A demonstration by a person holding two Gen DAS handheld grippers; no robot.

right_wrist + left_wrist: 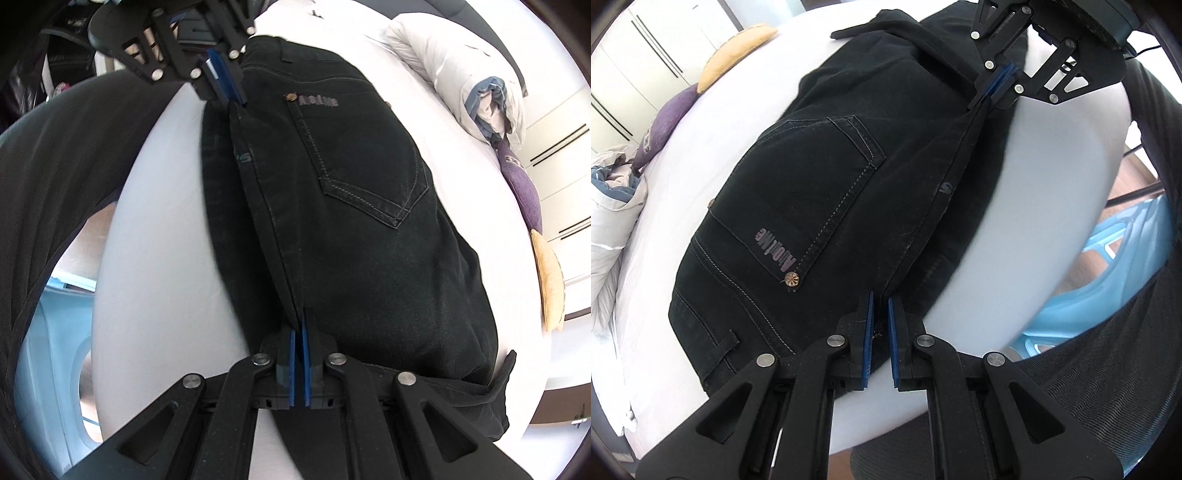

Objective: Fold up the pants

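Note:
Black jeans (820, 206) lie on a white bed (1052, 155), back pocket up, folded in half lengthwise. My left gripper (881, 314) is shut on the near edge of the jeans at the waistband end. My right gripper (991, 86) is shut on the same folded edge farther along, toward the legs. In the right wrist view the right gripper (300, 332) pinches the raised jeans (369, 221) edge, and the left gripper (225, 83) grips the far end. The held edge is lifted slightly off the bed (155, 221).
A white duvet (609, 229), a purple pillow (668, 118) and a yellow cushion (735, 51) lie at the bed's far side. A blue plastic stool (1108, 258) stands beside the bed. The person's dark clothing (1126, 369) is close by. White wardrobes (561, 166) stand behind.

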